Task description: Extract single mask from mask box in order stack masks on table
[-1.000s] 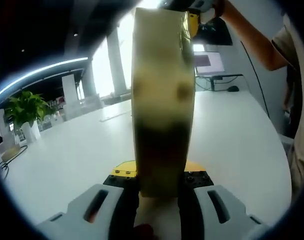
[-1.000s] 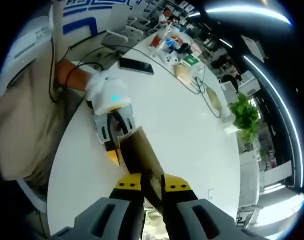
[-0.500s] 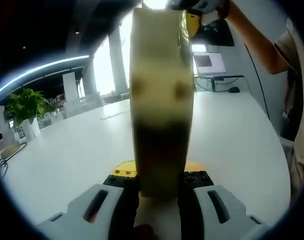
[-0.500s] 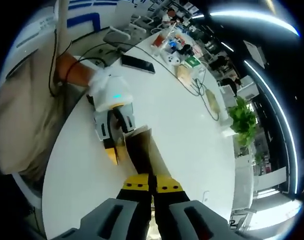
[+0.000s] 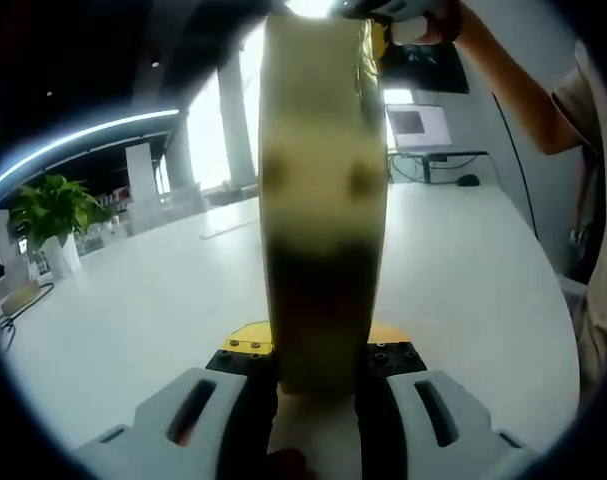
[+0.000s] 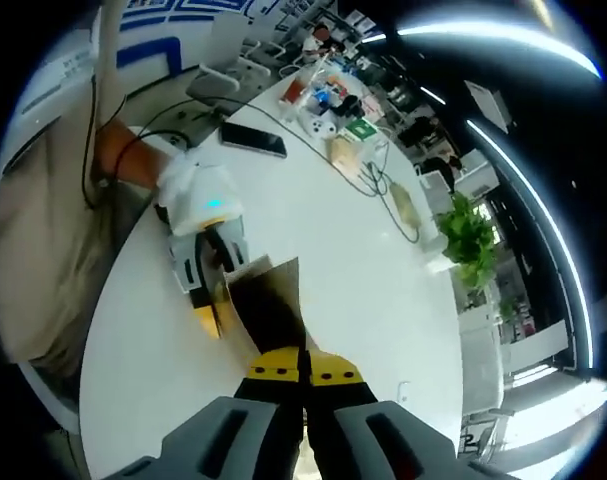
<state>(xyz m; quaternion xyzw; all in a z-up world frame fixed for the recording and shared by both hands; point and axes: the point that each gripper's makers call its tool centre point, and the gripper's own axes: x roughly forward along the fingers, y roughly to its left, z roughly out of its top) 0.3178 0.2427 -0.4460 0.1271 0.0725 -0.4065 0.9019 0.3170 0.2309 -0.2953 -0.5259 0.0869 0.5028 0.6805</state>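
Note:
A tall yellowish-brown mask box point(image 5: 323, 200) stands on end between the jaws of my left gripper point(image 5: 318, 350), which is shut on its lower part. The right gripper view looks down on the same box point(image 6: 268, 305) above the white table point(image 6: 353, 260), with the left gripper point(image 6: 215, 298) clamped on its far end. My right gripper point(image 6: 305, 368) is shut, jaws pressed together at the box's near end. Whether anything thin is pinched between them is hidden. In the left gripper view the right gripper point(image 5: 395, 18) sits at the box's top, held by a hand.
A potted plant point(image 6: 468, 235) stands at the table's edge, and a dark phone point(image 6: 253, 142) and several small items point(image 6: 333, 100) lie at the far end. A monitor point(image 5: 415, 122) stands behind the table. The person's torso point(image 6: 33, 230) is close on the left.
My right gripper's jaws, open around the box's end a second ago, have shut. The right gripper view has shifted slightly. The left gripper and box have held still.

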